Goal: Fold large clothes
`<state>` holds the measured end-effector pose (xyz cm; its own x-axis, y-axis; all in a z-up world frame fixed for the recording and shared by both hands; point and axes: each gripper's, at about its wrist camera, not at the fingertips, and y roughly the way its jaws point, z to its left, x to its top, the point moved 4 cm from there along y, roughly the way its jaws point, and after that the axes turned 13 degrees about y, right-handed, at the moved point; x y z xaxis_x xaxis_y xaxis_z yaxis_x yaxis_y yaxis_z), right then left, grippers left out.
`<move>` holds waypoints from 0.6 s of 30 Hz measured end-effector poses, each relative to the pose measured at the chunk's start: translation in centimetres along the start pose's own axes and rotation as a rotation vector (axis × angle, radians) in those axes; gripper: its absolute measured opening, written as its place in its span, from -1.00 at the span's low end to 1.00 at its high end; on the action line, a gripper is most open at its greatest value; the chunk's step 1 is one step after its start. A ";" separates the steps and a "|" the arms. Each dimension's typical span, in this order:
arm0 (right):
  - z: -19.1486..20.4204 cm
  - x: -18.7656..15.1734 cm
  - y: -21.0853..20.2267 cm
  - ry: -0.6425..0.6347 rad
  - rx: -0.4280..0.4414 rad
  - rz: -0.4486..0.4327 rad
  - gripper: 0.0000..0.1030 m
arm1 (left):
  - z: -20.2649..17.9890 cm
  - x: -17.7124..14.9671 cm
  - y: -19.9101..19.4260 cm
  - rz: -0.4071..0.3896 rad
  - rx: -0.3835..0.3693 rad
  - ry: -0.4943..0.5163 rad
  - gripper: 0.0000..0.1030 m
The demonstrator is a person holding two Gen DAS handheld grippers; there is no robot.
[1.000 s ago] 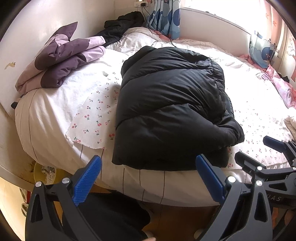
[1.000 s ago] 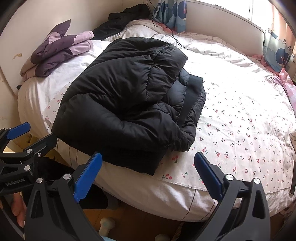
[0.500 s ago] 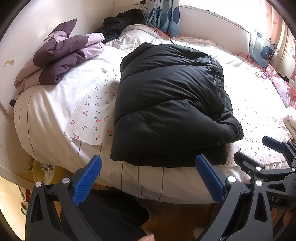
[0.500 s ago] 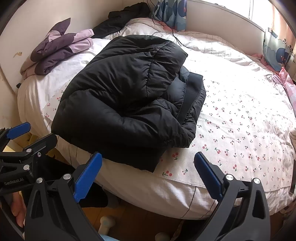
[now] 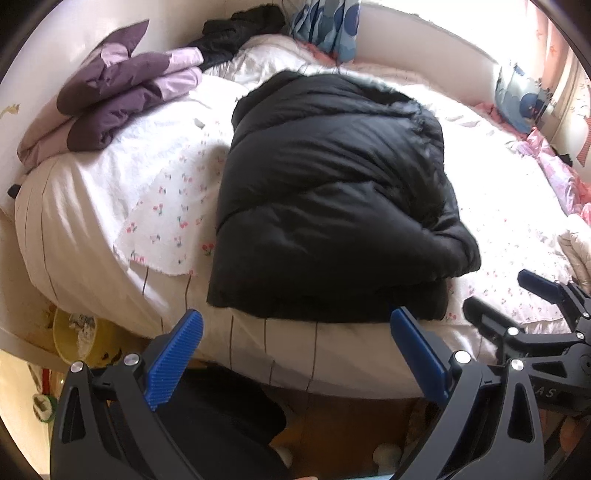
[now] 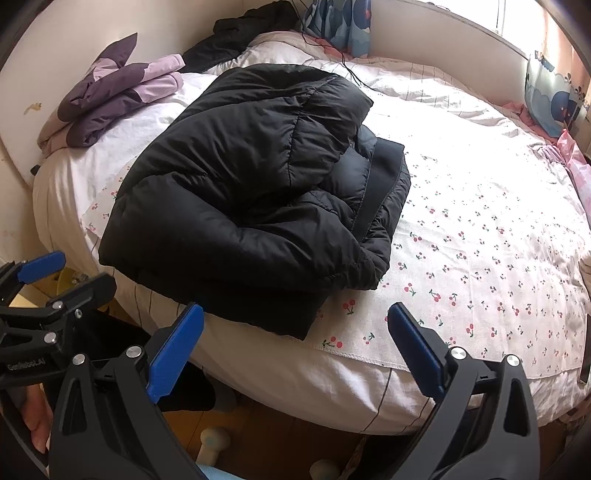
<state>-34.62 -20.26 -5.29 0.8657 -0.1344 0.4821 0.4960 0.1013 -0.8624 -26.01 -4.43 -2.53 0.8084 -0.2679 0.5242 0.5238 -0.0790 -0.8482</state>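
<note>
A black puffer jacket [image 5: 332, 199] lies folded into a thick bundle on the near part of the bed [image 5: 92, 206]; its near hem overhangs the mattress edge. The right wrist view shows the same jacket [image 6: 251, 192] with a flat dark band along its right side. My left gripper [image 5: 295, 350] hangs open just short of the bed edge, below the jacket's hem, holding nothing. My right gripper [image 6: 295, 343] is open too, empty, in front of the jacket's near right corner. Each gripper shows in the other's view: the right gripper [image 5: 502, 295] and the left gripper [image 6: 62, 277].
A folded purple and lilac jacket [image 5: 110, 107] rests at the bed's far left by the wall. More dark clothing [image 5: 240, 29] lies at the head of the bed near a blue curtain [image 5: 325, 26]. A cherry-print sheet [image 6: 480, 240] covers the right side. Wooden floor lies below.
Both grippers have moved slightly closer to the bed edge, so the jacket looks a little nearer. The jacket itself has not moved. Both grippers stayed open.
</note>
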 end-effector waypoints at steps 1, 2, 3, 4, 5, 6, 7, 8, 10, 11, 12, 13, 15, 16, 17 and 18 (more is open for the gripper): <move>0.0 0.0 0.1 0.002 0.000 0.003 0.87 | 0.0 -0.1 0.1 0.002 -0.001 -0.001 0.89; -0.1 0.0 0.1 0.003 -0.001 0.005 0.87 | 0.1 -0.1 0.1 0.003 -0.001 -0.003 0.89; -0.2 -0.1 0.1 0.005 -0.003 0.006 0.87 | 0.1 -0.2 0.1 0.005 -0.002 -0.004 0.89; -0.2 -0.1 0.1 0.006 -0.004 0.007 0.87 | 0.1 -0.2 0.1 0.007 -0.004 -0.006 0.89; -0.2 -0.1 0.2 0.008 -0.005 0.009 0.86 | 0.1 -0.2 0.2 0.012 -0.004 -0.008 0.89; -0.3 -0.2 0.2 0.009 -0.008 0.013 0.86 | 0.1 -0.3 0.2 0.018 -0.005 -0.011 0.89; -0.4 -0.2 0.2 0.010 -0.009 0.014 0.86 | 0.1 -0.3 0.2 0.020 -0.009 -0.014 0.89; -0.5 -0.2 0.3 0.013 -0.013 0.018 0.86 | 0.1 -0.3 0.1 0.020 -0.007 -0.018 0.89; -0.7 -0.2 0.3 0.015 -0.015 0.019 0.86 | 0.2 -0.2 0.2 0.030 -0.005 -0.021 0.89; -0.8 -0.3 0.2 0.016 -0.019 0.020 0.87 | 0.1 -0.2 0.3 0.042 -0.002 -0.021 0.89; -0.9 -0.3 0.2 0.017 -0.019 0.021 0.86 | 0.0 -0.2 0.4 0.053 0.003 -0.019 0.89; -1.1 -0.3 0.2 0.021 -0.020 0.023 0.86 | -0.1 -0.2 0.4 0.061 0.007 -0.012 0.89; -1.4 -0.3 0.2 0.026 -0.022 0.023 0.87 | -0.3 -0.1 0.4 0.063 0.012 -0.002 0.89; -1.5 -0.4 0.1 0.029 -0.023 0.023 0.86 | -0.5 -0.1 0.3 0.060 0.013 0.002 0.89; -1.6 -0.4 0.1 0.031 -0.023 0.024 0.86 | -0.5 0.0 0.3 0.059 0.011 0.006 0.89; -1.8 -0.3 0.1 0.034 -0.023 0.025 0.87 | -0.6 0.0 0.2 0.057 0.012 0.011 0.89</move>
<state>-34.98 -21.95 -5.84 0.8748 -0.1655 0.4553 0.4723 0.0820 -0.8776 -26.05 -5.07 -2.72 0.8341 -0.2823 0.4740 0.4801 -0.0517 -0.8757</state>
